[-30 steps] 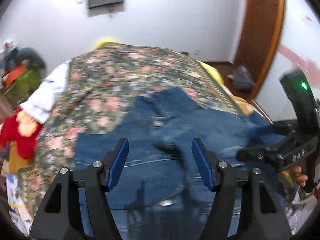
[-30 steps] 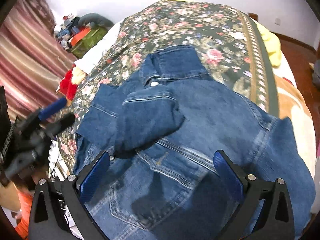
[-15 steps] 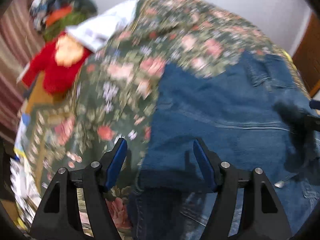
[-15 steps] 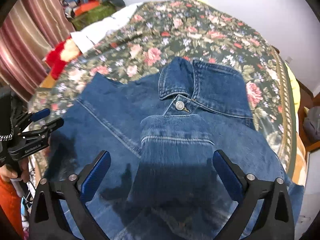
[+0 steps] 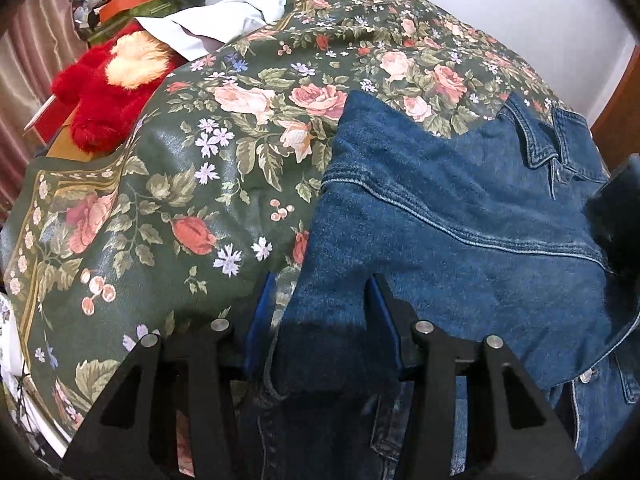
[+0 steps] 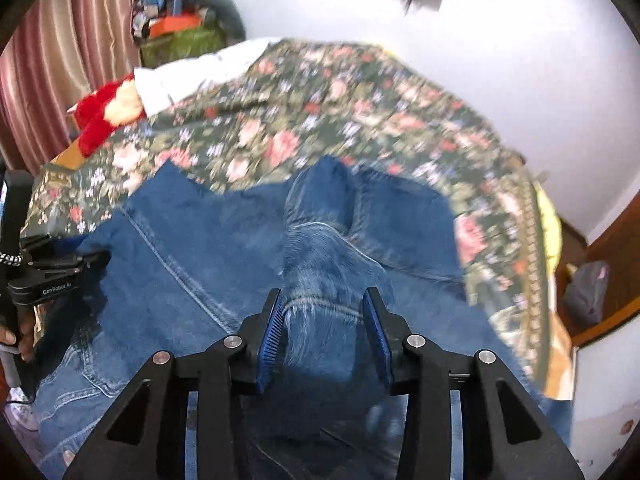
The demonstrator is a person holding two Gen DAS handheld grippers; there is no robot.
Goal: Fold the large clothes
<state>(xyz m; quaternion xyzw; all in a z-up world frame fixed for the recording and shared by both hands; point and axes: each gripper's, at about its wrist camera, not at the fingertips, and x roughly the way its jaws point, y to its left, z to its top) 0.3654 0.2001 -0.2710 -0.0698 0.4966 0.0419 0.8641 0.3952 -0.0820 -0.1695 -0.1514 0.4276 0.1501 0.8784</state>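
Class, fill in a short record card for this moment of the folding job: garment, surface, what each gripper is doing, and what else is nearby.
garment: denim jacket, spread out with its collar toward the far end
surface: floral bedspread
left gripper: closed on the jacket's left edge, denim between its pads
right gripper: closed on a bunched sleeve over the jacket's middle
nearby: red plush toy and white pillow beside the bed's far left side
fold state: sleeve gathered, body not yet folded

Left gripper (image 5: 322, 322) straddles jacket (image 5: 460, 216) edge
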